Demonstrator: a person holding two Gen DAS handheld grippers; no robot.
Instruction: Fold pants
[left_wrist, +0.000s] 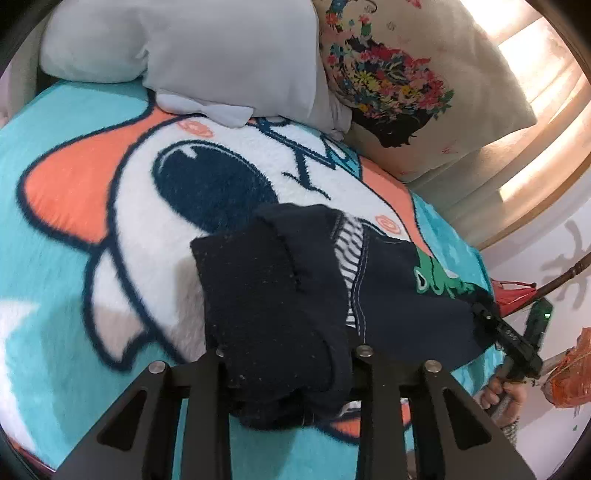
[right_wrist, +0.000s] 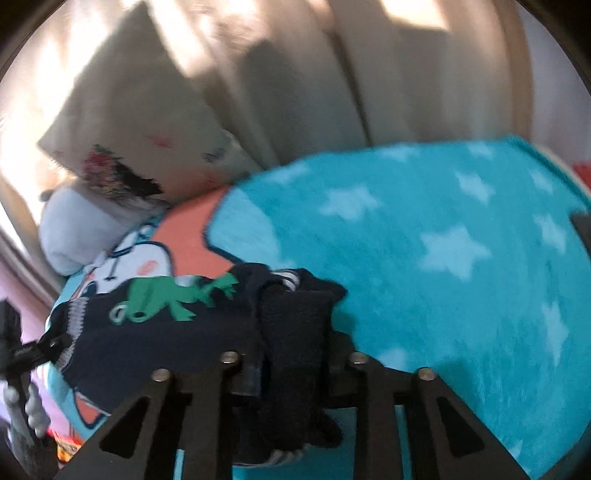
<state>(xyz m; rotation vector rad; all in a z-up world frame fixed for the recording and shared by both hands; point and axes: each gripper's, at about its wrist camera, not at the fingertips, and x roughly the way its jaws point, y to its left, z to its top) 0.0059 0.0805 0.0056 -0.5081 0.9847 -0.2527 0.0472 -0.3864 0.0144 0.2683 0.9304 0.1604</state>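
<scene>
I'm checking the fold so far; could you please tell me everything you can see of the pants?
The pants are dark navy, soft knit by the look, with white topstitching, a striped lining showing at an opening, and a green frog-like print. They lie partly folded and bunched on the fleecy turquoise blanket. The left gripper clamps a thick fold at one end; the right gripper has a bunched fold between its jaws at the other.
</scene>
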